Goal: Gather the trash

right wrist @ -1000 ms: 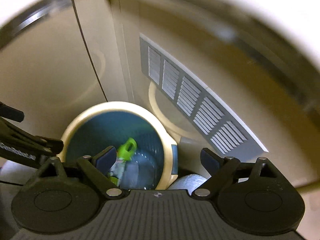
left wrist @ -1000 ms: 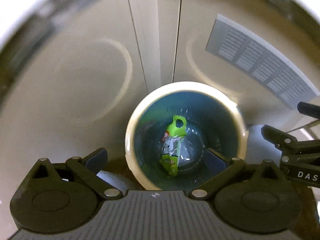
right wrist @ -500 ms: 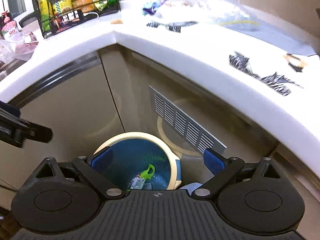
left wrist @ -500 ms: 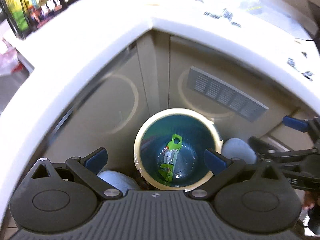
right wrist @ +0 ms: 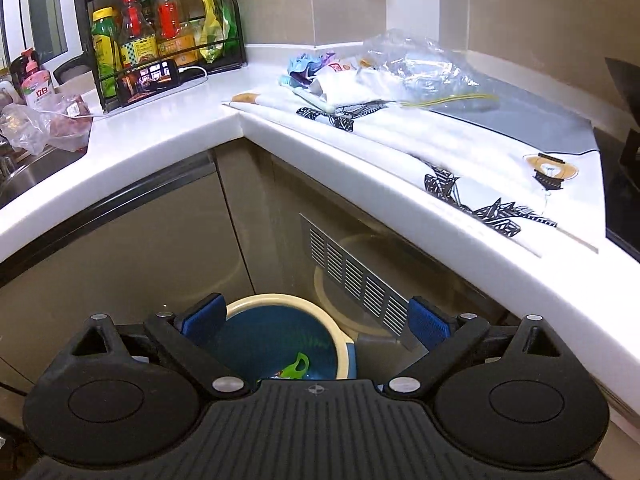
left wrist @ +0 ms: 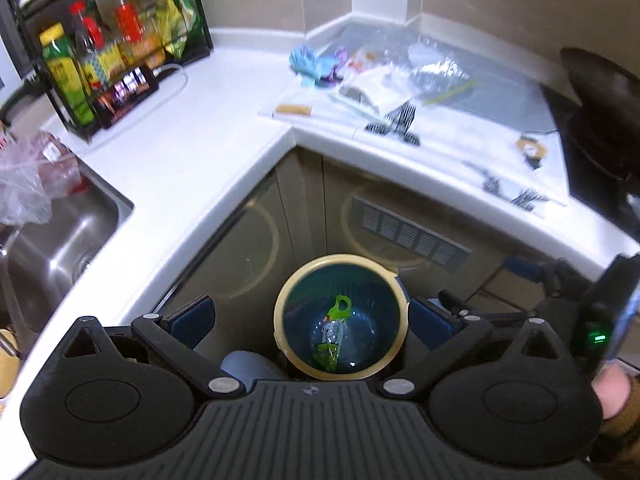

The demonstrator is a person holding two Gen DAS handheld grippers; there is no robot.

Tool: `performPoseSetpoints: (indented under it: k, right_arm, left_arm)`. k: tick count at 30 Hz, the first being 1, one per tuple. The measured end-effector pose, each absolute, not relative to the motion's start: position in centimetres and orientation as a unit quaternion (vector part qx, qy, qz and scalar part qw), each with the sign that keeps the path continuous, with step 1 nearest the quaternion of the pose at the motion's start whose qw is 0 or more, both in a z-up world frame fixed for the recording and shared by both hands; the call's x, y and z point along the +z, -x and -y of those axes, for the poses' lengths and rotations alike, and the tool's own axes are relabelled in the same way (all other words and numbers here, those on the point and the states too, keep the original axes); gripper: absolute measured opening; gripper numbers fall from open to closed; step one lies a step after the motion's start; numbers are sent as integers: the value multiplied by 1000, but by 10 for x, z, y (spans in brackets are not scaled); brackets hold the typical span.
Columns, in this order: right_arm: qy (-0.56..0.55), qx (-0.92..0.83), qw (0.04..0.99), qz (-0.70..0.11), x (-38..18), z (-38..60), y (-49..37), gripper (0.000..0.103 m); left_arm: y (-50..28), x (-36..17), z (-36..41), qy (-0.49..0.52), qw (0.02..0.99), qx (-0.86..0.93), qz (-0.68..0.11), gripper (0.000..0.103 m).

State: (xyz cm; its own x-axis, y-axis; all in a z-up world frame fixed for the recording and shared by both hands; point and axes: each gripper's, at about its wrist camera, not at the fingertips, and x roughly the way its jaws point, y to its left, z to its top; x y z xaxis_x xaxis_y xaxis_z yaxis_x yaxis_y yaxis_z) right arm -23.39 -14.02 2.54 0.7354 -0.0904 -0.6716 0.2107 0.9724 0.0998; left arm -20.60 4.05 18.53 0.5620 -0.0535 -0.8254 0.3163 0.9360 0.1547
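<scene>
A round blue bin with a cream rim [left wrist: 280, 316] [right wrist: 256, 302] stands on the floor in the cabinet corner. A green-and-clear wrapper [left wrist: 334, 330] [right wrist: 296, 366] lies inside it. My left gripper [left wrist: 310, 316] is open and empty, high above the bin. My right gripper [right wrist: 316, 318] is open and empty, also above the bin; it shows at the right of the left wrist view [left wrist: 520, 270]. A pile of trash [left wrist: 360, 76] [right wrist: 360, 76] with clear plastic, blue and purple scraps and white packets lies on the counter's back corner.
A white L-shaped counter [left wrist: 192, 148] [right wrist: 168, 120] holds a black rack of bottles [left wrist: 108, 56] [right wrist: 156, 36], a patterned mat [right wrist: 480, 184] and a dark pan [left wrist: 600, 108]. A steel sink [left wrist: 52, 240] with a plastic bag [left wrist: 28, 184] is at left.
Both grippers have risen from close over the bin to above counter height. The counter, rack and trash pile have come into view. Both stayed open and empty.
</scene>
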Motion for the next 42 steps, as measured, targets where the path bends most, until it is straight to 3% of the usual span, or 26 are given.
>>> performPoseSetpoints:
  k: [16, 25, 42]
  right_arm:
    - [-51, -80, 927, -362, 33, 129, 228, 98]
    - [-47, -83, 928, -361, 34, 128, 228, 98]
    - [-52, -75, 926, -366, 31, 130, 225, 98]
  left_arm:
    - [247, 282, -39, -94, 919, -148, -352, 103]
    - [239, 288, -66, -56, 927, -131, -348, 103]
    - [224, 263, -57, -83, 916, -129, -370, 103]
